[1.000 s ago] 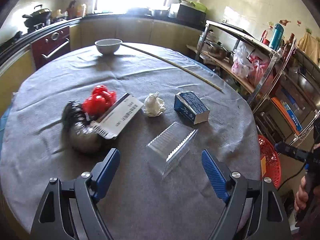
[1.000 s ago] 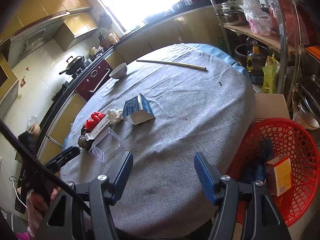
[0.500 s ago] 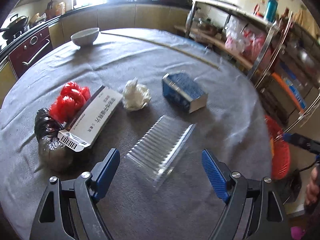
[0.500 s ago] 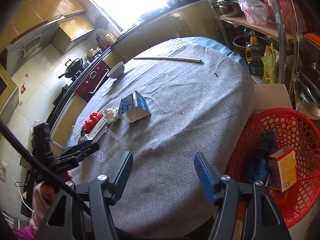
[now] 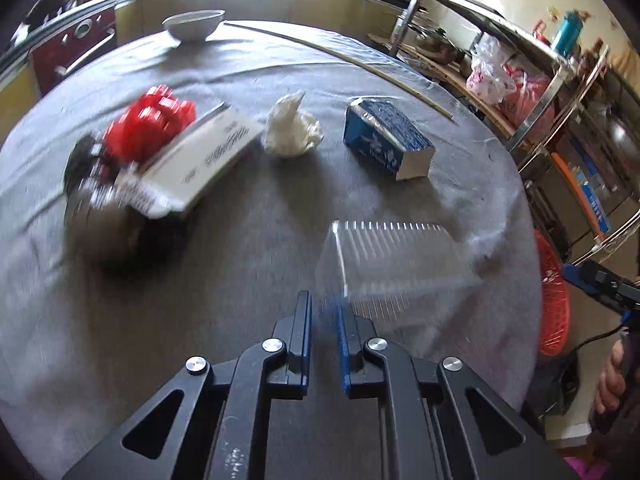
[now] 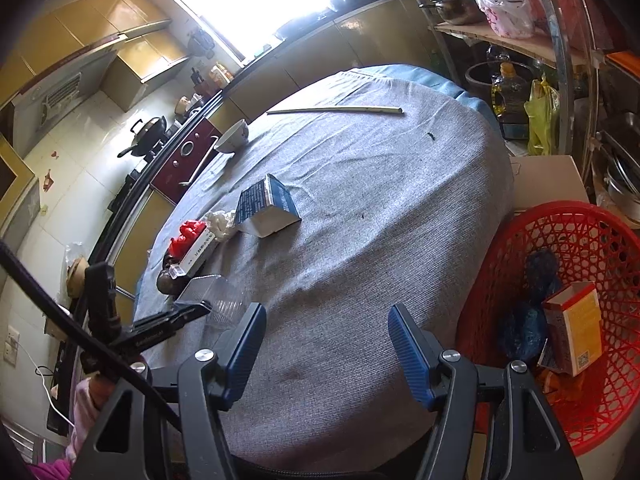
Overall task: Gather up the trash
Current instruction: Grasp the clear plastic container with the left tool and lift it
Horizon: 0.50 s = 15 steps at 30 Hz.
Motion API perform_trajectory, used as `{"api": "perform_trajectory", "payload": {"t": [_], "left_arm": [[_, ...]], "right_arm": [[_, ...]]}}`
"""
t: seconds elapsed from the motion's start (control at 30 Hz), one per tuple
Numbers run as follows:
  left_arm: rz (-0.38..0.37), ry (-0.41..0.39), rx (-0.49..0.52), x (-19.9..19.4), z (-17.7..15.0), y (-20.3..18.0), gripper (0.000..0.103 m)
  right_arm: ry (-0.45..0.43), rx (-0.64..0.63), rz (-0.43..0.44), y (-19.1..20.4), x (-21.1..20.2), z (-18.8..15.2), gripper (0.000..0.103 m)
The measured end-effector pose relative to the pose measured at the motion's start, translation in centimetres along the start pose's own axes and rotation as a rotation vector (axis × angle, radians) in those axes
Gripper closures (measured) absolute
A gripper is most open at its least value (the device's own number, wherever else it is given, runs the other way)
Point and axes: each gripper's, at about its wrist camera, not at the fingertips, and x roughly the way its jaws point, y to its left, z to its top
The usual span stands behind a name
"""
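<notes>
My left gripper (image 5: 323, 312) is shut on the near edge of a clear plastic clamshell container (image 5: 392, 260), which also shows in the right wrist view (image 6: 218, 300) with the left gripper (image 6: 200, 307) on it. Farther on the grey round table (image 5: 240, 360) lie a blue carton (image 5: 388, 138), a crumpled white tissue (image 5: 292, 128), a white flat box (image 5: 204, 160), a red plastic bag (image 5: 150, 124) and a dark bag (image 5: 92, 184). My right gripper (image 6: 324, 340) is open and empty over the table's near edge. The red trash basket (image 6: 592, 240) stands right of the table.
The basket holds a yellow-orange box (image 6: 576, 328) and a dark blue bag (image 6: 536, 308). A white bowl (image 5: 194, 24) and a long thin stick (image 5: 340, 60) lie at the table's far side. A metal shelf rack (image 5: 560, 80) and a cardboard box (image 6: 548, 176) stand to the right.
My left gripper moved forward and closed on the clear clamshell's edge; the container has tilted and turned. My right gripper stayed open and drifted slightly.
</notes>
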Motion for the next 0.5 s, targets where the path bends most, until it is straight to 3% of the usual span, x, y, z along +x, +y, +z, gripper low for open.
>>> {"api": "perform_trajectory", "payload": {"t": [0.2, 0.23, 0.33, 0.37, 0.43, 0.5], "left_arm": [[-0.004, -0.016, -0.059, -2.7, -1.2, 0.6, 0.09], [-0.006, -0.019, -0.074, -3.0, -1.1, 0.8, 0.082], [-0.029, -0.059, -0.12, -4.2, -0.9, 0.7, 0.028], [-0.019, -0.099, -0.127, -4.7, -0.7, 0.4, 0.02], [-0.009, -0.14, -0.13, -5.1, -0.4, -0.2, 0.02], [-0.013, -0.13, -0.117, -4.6, 0.3, -1.1, 0.02]], "right_arm": [[0.013, -0.008, 0.007, 0.4, 0.3, -0.3, 0.035], [0.015, -0.009, 0.01, 0.5, 0.4, -0.3, 0.035], [0.02, -0.018, 0.017, 0.9, 0.5, -0.5, 0.035], [0.02, -0.021, 0.019, 1.1, 0.5, -0.6, 0.035], [0.022, -0.028, 0.021, 1.3, 0.5, -0.7, 0.035], [0.023, -0.031, 0.02, 1.4, 0.6, -0.8, 0.035]]}}
